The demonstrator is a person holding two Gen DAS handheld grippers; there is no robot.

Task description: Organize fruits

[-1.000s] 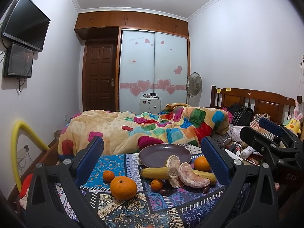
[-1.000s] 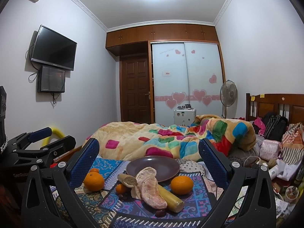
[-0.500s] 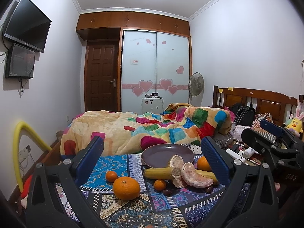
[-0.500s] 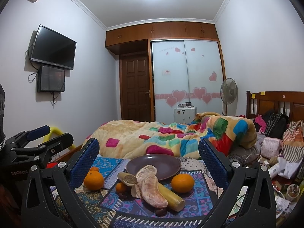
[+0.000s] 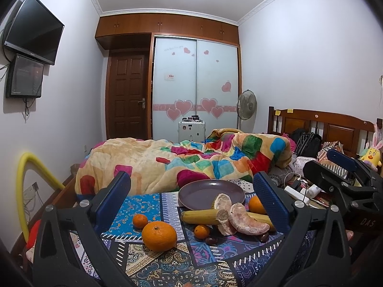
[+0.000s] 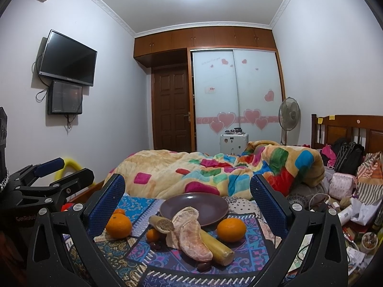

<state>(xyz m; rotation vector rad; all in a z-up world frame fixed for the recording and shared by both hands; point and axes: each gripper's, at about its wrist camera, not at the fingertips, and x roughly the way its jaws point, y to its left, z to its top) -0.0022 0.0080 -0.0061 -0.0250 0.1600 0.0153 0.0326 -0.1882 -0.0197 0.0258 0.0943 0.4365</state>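
An empty dark purple plate [image 5: 210,192] [image 6: 194,206] sits on a patterned cloth [image 5: 153,260]. In front of it lie a cut banana [image 5: 203,216] [image 6: 161,223], peeled pomelo segments [image 5: 246,223] [image 6: 194,239], a second banana piece [image 6: 216,247], a large orange [image 5: 159,235] [image 6: 119,226], another orange [image 5: 255,204] [image 6: 231,226], two small tangerines [image 5: 140,221] [image 5: 201,230] and dark dates [image 5: 211,240]. My left gripper [image 5: 191,191] is open and empty above the fruit. My right gripper [image 6: 188,189] is open and empty, also above the fruit.
A bed with a colourful checked blanket [image 5: 191,160] lies behind the plate. Cluttered bags, cables and a power strip [image 5: 296,192] lie to the right. A yellow foam tube [image 5: 36,167] arcs at the left. A wooden headboard [image 5: 323,124] stands at the right.
Both views have shifted only slightly; the left view sits a little higher. The fruit and plate have not moved. Both grippers stay open.
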